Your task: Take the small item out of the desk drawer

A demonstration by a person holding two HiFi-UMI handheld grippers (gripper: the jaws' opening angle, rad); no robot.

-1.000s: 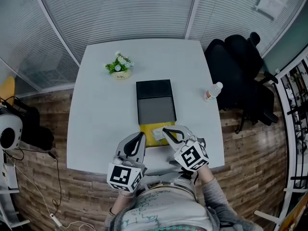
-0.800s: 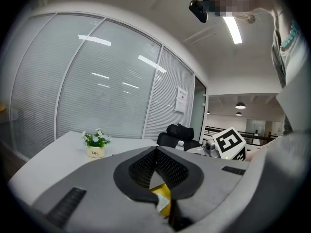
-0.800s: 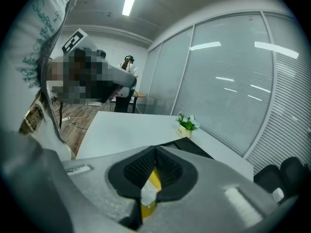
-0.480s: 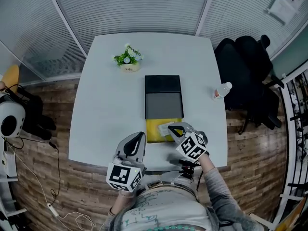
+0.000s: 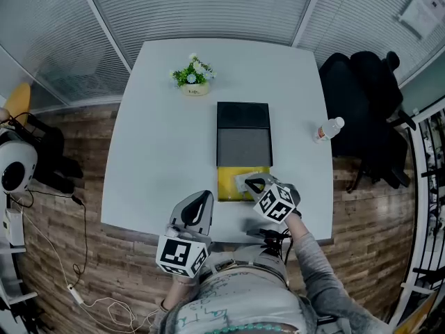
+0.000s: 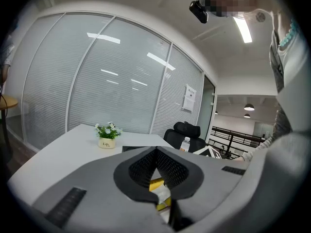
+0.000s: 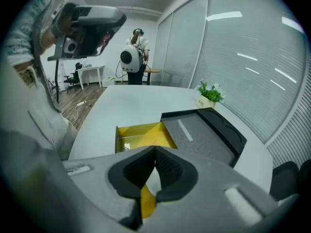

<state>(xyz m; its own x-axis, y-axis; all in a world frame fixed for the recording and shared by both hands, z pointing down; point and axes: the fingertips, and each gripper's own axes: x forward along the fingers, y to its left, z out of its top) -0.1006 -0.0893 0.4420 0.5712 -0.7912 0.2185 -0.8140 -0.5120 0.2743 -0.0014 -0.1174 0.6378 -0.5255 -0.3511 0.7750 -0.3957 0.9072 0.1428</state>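
A dark flat box (image 5: 243, 127) lies mid-table with its yellow drawer (image 5: 227, 186) pulled out toward me. A small pale crumpled item (image 5: 242, 182) lies in the drawer. My right gripper (image 5: 249, 182) is shut, its tips right at that item. Whether they pinch it is hidden. In the right gripper view the shut right gripper (image 7: 155, 152) hangs over the drawer (image 7: 146, 132), with white and yellow showing under its tips. My left gripper (image 5: 204, 195) is shut and empty, just left of the drawer. Past the left gripper (image 6: 155, 150) I see the item (image 6: 164, 194).
A small potted plant (image 5: 194, 75) stands at the table's far side. A water bottle (image 5: 327, 129) stands near the right edge, beside black office chairs (image 5: 361, 96). The table's near edge (image 5: 229, 236) runs just behind both grippers. A person stands far off (image 7: 133, 52).
The head camera has shifted, so the table now sits further right and higher in view. The right gripper stays at the drawer, its cube slightly turned. The left gripper has hardly moved.
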